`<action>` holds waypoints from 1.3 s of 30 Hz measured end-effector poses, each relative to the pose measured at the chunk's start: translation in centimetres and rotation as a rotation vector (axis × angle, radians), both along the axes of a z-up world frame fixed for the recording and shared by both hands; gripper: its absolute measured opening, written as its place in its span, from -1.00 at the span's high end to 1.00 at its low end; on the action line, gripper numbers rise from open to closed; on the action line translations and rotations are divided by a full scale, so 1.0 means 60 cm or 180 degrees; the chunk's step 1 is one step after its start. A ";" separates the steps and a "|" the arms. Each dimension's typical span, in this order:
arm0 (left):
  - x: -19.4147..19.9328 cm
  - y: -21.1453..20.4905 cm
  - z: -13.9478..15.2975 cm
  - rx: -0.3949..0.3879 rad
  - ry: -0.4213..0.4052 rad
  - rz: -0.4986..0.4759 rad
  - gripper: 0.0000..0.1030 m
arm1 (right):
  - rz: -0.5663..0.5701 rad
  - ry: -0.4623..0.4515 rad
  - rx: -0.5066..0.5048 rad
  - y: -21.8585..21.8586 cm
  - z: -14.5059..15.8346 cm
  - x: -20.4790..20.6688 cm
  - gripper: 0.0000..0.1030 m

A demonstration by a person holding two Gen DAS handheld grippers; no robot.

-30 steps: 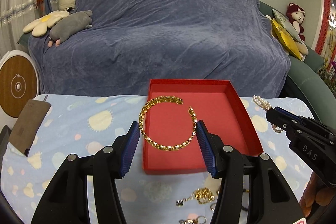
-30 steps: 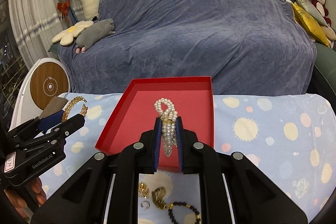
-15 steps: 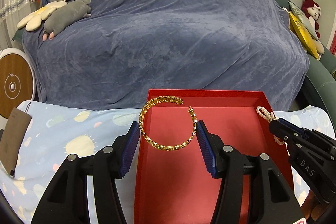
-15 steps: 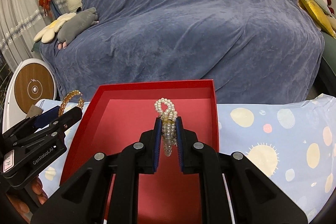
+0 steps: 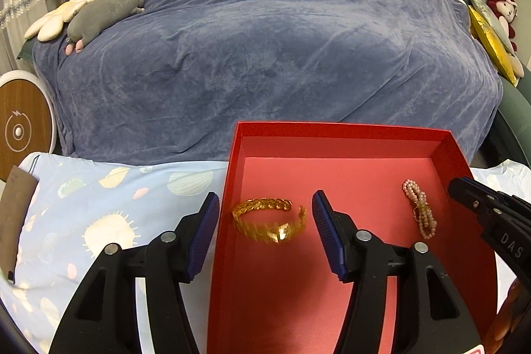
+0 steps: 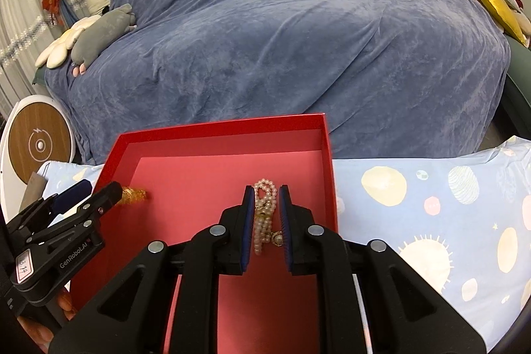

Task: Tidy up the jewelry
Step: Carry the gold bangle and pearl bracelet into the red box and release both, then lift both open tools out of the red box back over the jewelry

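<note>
A red box [image 5: 332, 129] lies on the light blue patterned cloth. A gold chain bracelet [image 5: 268, 221], blurred, sits on the box floor between the pads of my left gripper [image 5: 265, 218]. Those jaws are opening and neither pad touches it. A pearl bracelet [image 5: 419, 213] lies on the box floor at the right. In the right wrist view the pearl bracelet [image 6: 264, 221] rests loose between the blue pads of my right gripper [image 6: 265, 198], whose narrow jaws are opening. The left gripper [image 6: 96, 189] shows at that view's left edge, beside the gold bracelet [image 6: 134, 194].
A sofa under a blue-grey throw [image 5: 282, 38] stands just behind the table, with plush toys [image 5: 99, 12] on its left end. A round wood-faced device [image 5: 20, 131] stands at the left. A brown card [image 5: 15, 214] lies on the cloth's left edge.
Both grippers have moved forward and down over the red box. The gold bracelet has left the left pads and dropped to the box floor. The right jaws have loosened and the pearls now rest in the box.
</note>
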State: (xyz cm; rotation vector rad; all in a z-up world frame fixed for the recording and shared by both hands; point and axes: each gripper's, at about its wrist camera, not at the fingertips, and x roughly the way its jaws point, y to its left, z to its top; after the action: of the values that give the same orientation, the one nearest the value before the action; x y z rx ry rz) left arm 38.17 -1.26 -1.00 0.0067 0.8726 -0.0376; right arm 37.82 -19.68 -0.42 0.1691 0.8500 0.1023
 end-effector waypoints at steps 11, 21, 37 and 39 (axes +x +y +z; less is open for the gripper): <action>-0.071 0.045 0.058 -0.0266 -0.0160 0.0017 -0.35 | 0.0061 -0.0235 0.0064 -0.011 0.051 -0.107 0.63; -0.245 0.080 0.091 -0.0190 -0.0219 -0.0093 -0.35 | 0.0194 -0.0495 -0.0117 0.001 0.109 -0.305 0.29; -0.486 0.089 0.041 -0.0296 -0.0023 -0.0107 -0.47 | 0.0027 -0.0194 0.0002 -0.031 0.036 -0.493 0.02; -0.495 0.081 0.023 -0.0323 0.0020 -0.0124 -0.47 | 0.0045 -0.0175 -0.0098 -0.029 0.024 -0.495 0.02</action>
State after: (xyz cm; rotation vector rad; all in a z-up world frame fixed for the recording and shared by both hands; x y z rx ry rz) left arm 8.48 3.60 0.38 -0.0714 0.8762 -0.1183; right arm 8.13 -21.43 1.02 0.1309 0.7977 0.1066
